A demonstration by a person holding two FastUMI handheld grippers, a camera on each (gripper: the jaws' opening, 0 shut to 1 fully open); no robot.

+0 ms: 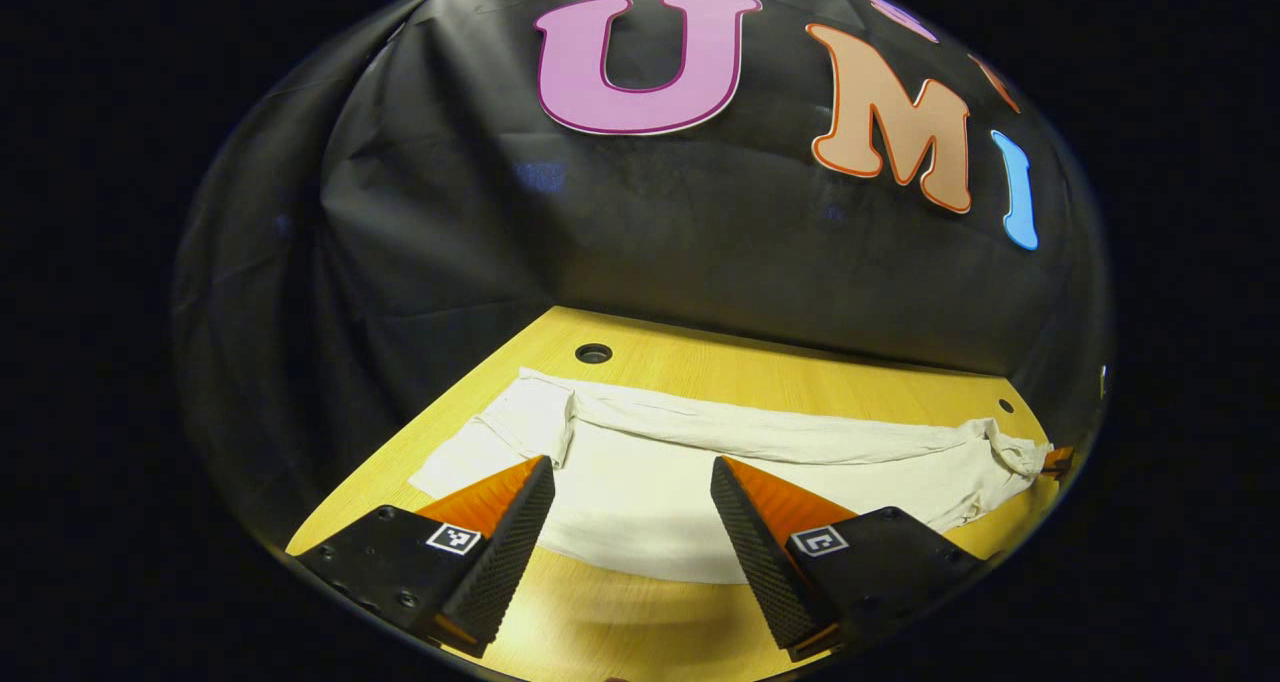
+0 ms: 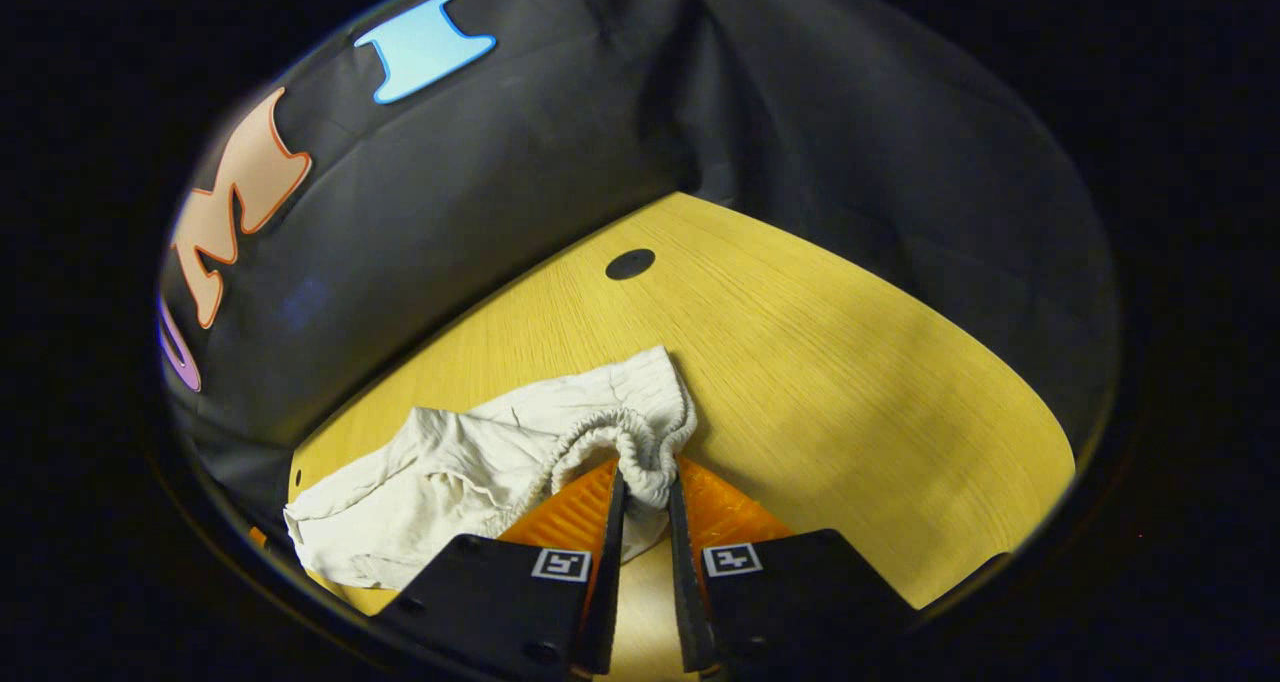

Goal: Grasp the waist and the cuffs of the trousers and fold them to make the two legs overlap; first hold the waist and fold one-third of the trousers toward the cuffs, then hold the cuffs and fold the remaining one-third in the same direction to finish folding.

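Two grippers are at work over a yellow wooden table point(image 1: 800, 372). White trousers point(image 1: 700, 462) lie flat on the table, stretched out long from one side to the other, close to the black cloth wall point(image 1: 450, 242).

In the left gripper view, the left gripper point(image 1: 632, 487) hangs just above the near edge of the trousers. Its two fingers are spread wide apart, and nothing is between them. One end of the trousers point(image 1: 530, 417) lies a bit past its left finger, folded and a little rumpled. The other end, far off to the right, is bunched up point(image 1: 1005, 452). A small round hole point(image 1: 593, 353) in the table sits just behind the trousers.

In the right gripper view, the right gripper point(image 2: 645, 492) has its fingers pulled in close together. They pinch the stretchy, crinkled waist point(image 2: 640, 442) of the trousers from both sides. The cloth is lifted and wrinkled there, and the rest point(image 2: 420, 492) trails off to the left on the table. Another round hole point(image 2: 630, 263) is farther back on the bare wood.
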